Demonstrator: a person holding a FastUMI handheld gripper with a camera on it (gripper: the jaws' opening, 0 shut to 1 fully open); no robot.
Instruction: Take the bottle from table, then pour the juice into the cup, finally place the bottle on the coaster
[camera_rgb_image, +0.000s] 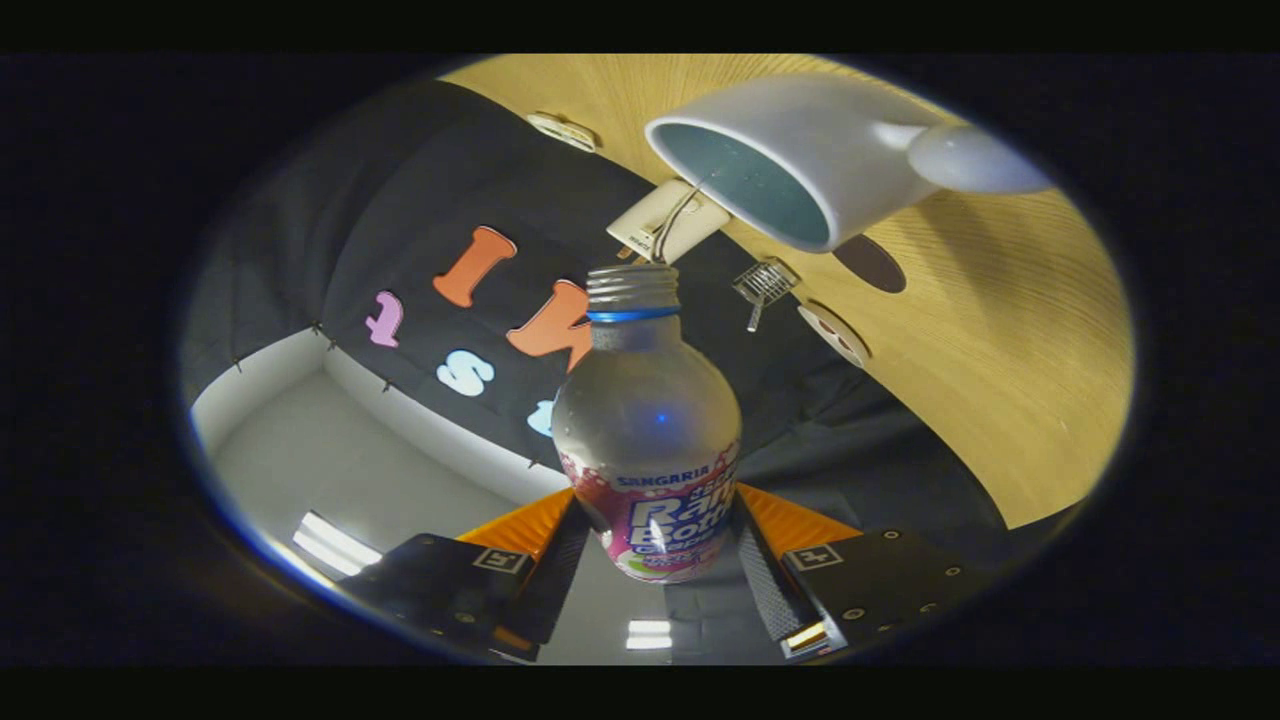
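Note:
My gripper (655, 545) is shut on a clear bottle (645, 420) with a pink and white label, both fingers pressing its lower sides. The bottle has no cap; its threaded neck with a blue ring points away from me. The whole view is rolled over, so the bottle is tipped toward the white cup (800, 150). The cup stands on the wooden table (1000, 350) just beyond the bottle's mouth, its blue-green inside facing me. A thin stream runs from the bottle's mouth toward the cup's rim. A dark round coaster (872, 264) lies on the table right next to the cup.
A beige card (665, 220) lies on the table by the cup's rim. A small wire rack (764, 283) and a round disc (835, 335) sit near the table's edge, another disc (562, 130) farther off. Black cloth wall and a white ceiling with lights lie beyond.

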